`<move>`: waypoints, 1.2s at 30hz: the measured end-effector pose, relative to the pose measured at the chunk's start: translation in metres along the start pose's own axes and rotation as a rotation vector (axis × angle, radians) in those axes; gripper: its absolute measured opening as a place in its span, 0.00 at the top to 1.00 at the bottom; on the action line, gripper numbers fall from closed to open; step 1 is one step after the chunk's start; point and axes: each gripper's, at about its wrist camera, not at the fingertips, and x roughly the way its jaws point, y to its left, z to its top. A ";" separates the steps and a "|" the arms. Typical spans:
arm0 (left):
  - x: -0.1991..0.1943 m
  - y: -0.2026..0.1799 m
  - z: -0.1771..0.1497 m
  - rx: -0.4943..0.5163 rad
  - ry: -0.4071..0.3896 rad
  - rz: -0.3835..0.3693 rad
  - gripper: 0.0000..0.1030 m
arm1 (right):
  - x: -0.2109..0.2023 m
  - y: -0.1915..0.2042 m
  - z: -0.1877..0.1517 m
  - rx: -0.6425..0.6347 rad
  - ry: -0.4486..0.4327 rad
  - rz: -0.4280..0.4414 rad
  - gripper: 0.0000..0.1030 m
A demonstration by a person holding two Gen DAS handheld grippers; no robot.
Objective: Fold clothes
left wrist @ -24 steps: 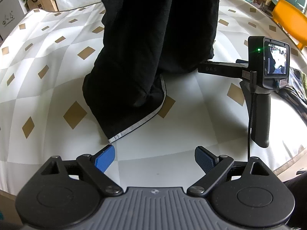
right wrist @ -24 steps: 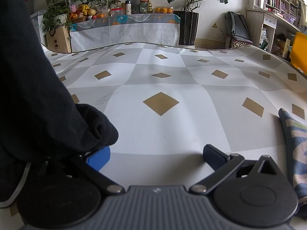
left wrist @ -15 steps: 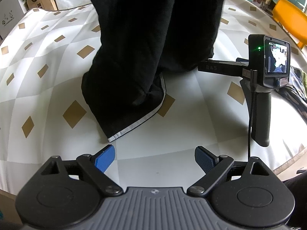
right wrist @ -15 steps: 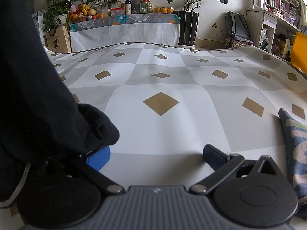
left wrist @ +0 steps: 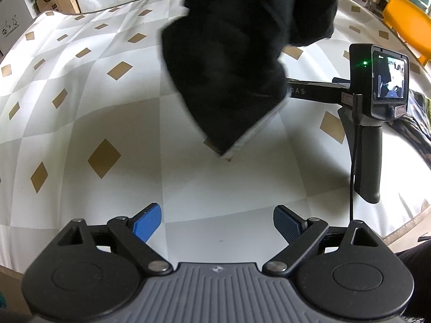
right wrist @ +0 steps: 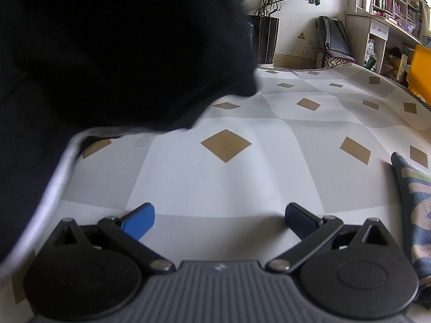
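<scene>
Black garment (left wrist: 231,62) with pale grey-white trim along edge; table cover (left wrist: 80,123) white and light grey checks with tan-gold diamonds; left gripper (left wrist: 216,223) black, ribbed grey base, bright blue pads; right gripper (right wrist: 218,219) same colours; folded cloth (right wrist: 412,196) navy, beige, pale green pattern; chair (left wrist: 409,24) yellow-orange

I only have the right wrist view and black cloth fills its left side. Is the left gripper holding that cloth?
Observer: No. The left gripper is open, with nothing between its fingers.
Operator: So where does the cloth end on that side?
Observer: The black garment hangs ahead of the left gripper. Its pale-hemmed corner points down at the patterned sheet. I cannot tell whether the corner touches the sheet.
</scene>
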 end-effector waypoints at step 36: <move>0.001 -0.001 0.000 0.001 0.004 0.000 0.12 | -0.004 0.001 -0.001 0.000 0.000 0.000 0.00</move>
